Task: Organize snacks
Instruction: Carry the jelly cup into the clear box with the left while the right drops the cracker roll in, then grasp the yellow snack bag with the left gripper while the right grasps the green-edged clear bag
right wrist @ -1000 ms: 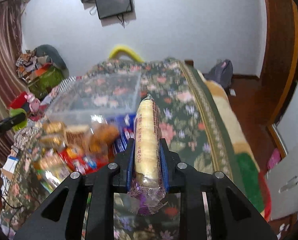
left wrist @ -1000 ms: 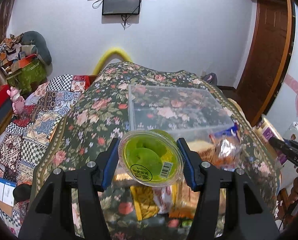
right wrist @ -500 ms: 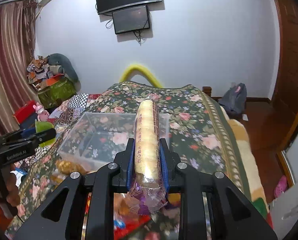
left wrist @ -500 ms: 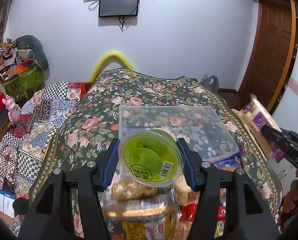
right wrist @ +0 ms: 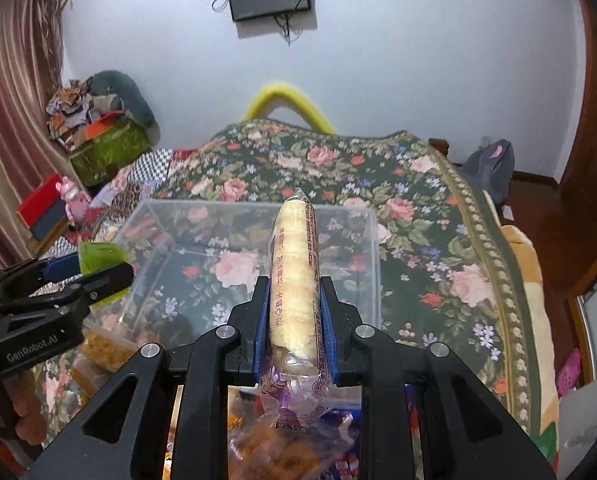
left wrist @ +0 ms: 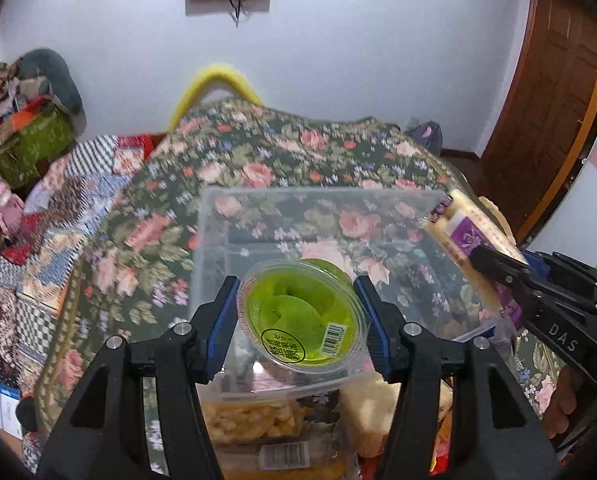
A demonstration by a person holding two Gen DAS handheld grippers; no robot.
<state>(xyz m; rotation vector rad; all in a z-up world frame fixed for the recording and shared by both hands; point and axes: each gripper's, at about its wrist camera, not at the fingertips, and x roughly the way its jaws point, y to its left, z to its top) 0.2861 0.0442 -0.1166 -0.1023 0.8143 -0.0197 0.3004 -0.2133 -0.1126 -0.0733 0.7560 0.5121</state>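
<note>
A green jelly cup point(left wrist: 302, 316) and a long cracker pack point(right wrist: 294, 276) were held above the empty clear bin's point(right wrist: 372, 240) near edge.

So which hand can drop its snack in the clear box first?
Probably right: the right gripper holds the cracker roll already over the clear box, while the left gripper's green cup hangs at its near edge.

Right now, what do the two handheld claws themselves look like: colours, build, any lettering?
Both are matte black plastic frames with triangular cut-outs and silver screw heads, their fingers lined with blue ribbed pads. Seen from the opposite camera, the left claw carries white "GenRobot.AI" lettering on its body, and the right claw shows "DAS". No cables or sleeves are visible.
</note>
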